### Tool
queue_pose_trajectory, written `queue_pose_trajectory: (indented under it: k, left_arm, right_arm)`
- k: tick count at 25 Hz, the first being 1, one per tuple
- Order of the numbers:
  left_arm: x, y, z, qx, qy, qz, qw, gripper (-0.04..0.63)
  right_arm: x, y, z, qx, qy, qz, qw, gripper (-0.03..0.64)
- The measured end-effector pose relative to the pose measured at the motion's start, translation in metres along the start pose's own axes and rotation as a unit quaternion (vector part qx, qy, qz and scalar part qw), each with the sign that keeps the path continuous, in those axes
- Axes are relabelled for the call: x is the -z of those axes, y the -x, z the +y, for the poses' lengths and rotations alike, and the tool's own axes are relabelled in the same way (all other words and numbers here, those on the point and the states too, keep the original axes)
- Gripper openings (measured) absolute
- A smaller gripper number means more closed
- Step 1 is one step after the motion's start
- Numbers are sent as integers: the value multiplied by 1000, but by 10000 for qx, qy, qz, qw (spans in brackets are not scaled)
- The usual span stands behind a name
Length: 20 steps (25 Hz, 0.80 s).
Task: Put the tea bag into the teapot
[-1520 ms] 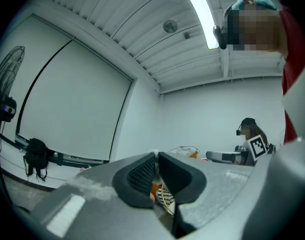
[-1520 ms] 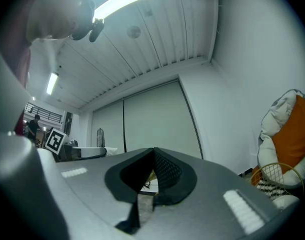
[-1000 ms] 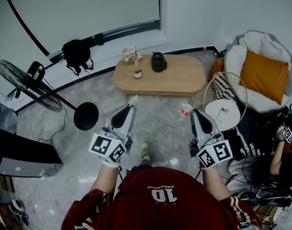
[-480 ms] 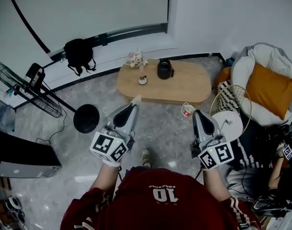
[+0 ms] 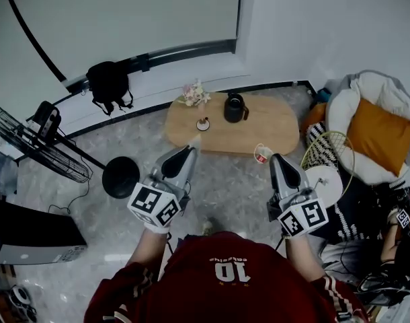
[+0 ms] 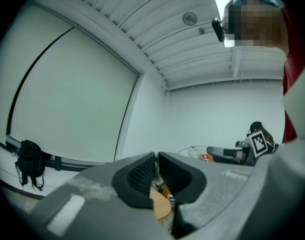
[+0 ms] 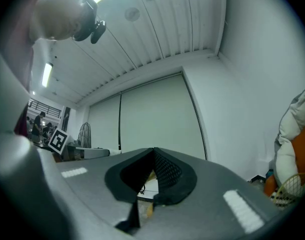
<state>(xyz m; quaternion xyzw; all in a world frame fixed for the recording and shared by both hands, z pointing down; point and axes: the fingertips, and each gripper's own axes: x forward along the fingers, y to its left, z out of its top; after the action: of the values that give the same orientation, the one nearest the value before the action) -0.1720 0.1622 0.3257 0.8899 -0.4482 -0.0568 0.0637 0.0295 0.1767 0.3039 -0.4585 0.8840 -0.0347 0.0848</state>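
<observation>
1. Left claw (image 5: 191, 147): grey, 2 jaws, held in the person's left hand out in front of the red-shirted torso, forearm bare, marker cube nearest the body. It points forward and a little to the right, over the marbled grey floor. Seen along the jaws (image 6: 156, 156), the black pads stand only a narrow slit apart. In the head view the small white tea bag (image 5: 194, 140) juts from the tip, pinched there.

2. Right claw (image 5: 279, 159): same build, in the right hand at about the same height, well apart from the left and pointing forward. Its pads (image 7: 153, 151) meet at the tip with nothing between them.

3. Dark, rounded teapot with a side handle (image 5: 235, 108): upright on the oval light-wood low surface (image 5: 265, 123), ahead of both claws and well apart from them.

4. Same surface, left part: pale flower bunch (image 5: 195, 94) and a small round dish (image 5: 203, 123).

5. Floor, just beside the surface's near edge: red-and-white cup (image 5: 261, 154).
</observation>
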Motion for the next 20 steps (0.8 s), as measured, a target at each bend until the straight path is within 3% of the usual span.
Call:
queue_pose_trajectory:
  k: [11,20]
  left_arm:
    - [4,-26,59,502,70,51,9987,29]
    - [20,-37,72,637,264,73,9976,29]
  right_arm:
    - [15,-57,11,359,237,149,9990,-2]
    - [24,-65,5,510,298,285,9978,-2]
